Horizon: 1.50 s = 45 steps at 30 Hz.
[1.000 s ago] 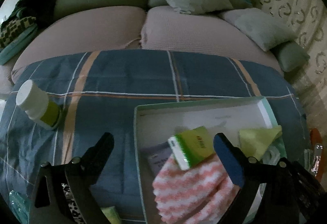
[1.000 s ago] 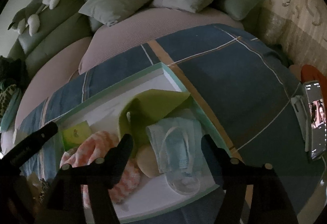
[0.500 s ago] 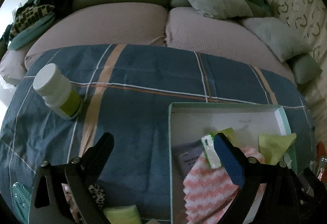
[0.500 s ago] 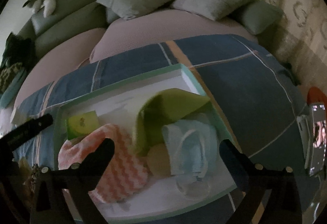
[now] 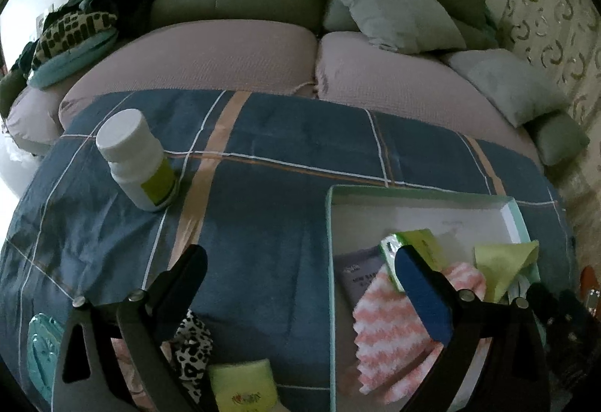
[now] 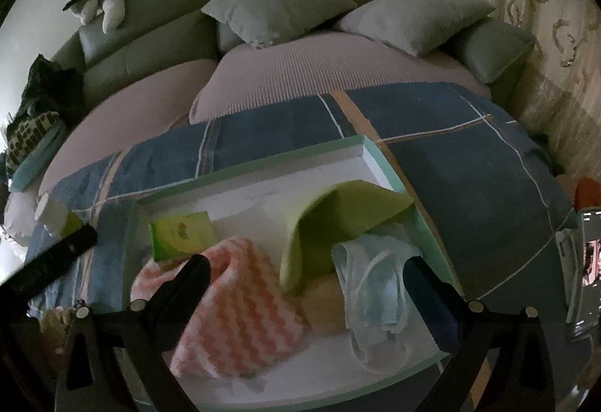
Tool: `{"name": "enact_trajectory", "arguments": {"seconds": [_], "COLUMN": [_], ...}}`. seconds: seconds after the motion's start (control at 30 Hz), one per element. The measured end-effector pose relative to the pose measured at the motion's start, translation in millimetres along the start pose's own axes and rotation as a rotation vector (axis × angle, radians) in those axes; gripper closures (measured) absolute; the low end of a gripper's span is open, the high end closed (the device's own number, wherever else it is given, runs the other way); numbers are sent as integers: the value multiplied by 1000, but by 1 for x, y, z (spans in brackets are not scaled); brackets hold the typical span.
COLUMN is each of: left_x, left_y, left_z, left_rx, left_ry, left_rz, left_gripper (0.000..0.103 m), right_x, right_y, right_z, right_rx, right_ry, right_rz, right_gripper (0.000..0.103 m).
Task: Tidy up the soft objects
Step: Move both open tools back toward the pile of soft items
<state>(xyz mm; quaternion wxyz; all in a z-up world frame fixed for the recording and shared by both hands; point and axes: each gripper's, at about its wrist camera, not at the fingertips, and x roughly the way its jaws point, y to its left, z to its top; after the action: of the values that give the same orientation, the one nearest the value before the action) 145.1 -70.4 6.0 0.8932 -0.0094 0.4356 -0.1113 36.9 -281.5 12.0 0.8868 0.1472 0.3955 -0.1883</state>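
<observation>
**— How far along are you with the soft things?**

— A good part is in, I'd say. In the right wrist view the white tray (image 6: 372, 156) fills the middle of the frame, and in it lie the pink-and-white zigzag cloth (image 6: 240, 307), the green cloth (image 6: 338, 220), the pale blue face mask (image 6: 375, 284) and a green tissue pack (image 6: 182, 237). My right gripper (image 6: 308, 292) hangs above them, jaws as wide as they go, holding nothing.

**— And what's left?**

— In the left wrist view, at the bottom left of the frame, a leopard-print fabric piece (image 5: 193, 346) and another green tissue pack (image 5: 244, 387) lie on the blue plaid sheet (image 5: 281, 224), outside the tray. My left gripper (image 5: 300, 284) is spread wide and empty too, over the sheet beside the tray's left wall. A white bottle (image 5: 137, 164) stands at centre left; being hard, it probably stays out.
</observation>
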Motion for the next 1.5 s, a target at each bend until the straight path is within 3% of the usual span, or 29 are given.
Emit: {"name": "enact_trajectory", "arguments": {"seconds": [0.27,0.43,0.57,0.7,0.9,1.17,1.37,1.5], "left_x": [-8,-25,-38,-56,-71,-85,-73,-62], "left_y": [-11,-1,23,49,86,125,140,139], "left_z": [-10,-10,-7,-3,0,-4,-9,-11], "left_rx": [51,43,0,-17,-81,-157,-179,-172], "left_ry": [21,-12,-35,-72,-57,-81,-8,55], "left_rz": [-47,-63,-34,46,118,156,217,187], "left_gripper": [3,3,3,3,3,3,3,3], "right_x": [-22,-37,-52,-57,-63,-56,-37,-28], "right_y": [-9,1,8,13,31,84,130,154], "right_z": [6,7,7,6,1,-15,-35,-50], "right_rx": [118,92,86,75,18,-138,-249,-313], "right_ry": [-66,-99,-130,-127,-111,-58,21,70], "right_rz": [63,57,83,98,147,231,289,331], "right_gripper": [0,0,0,0,0,0,0,0]}}
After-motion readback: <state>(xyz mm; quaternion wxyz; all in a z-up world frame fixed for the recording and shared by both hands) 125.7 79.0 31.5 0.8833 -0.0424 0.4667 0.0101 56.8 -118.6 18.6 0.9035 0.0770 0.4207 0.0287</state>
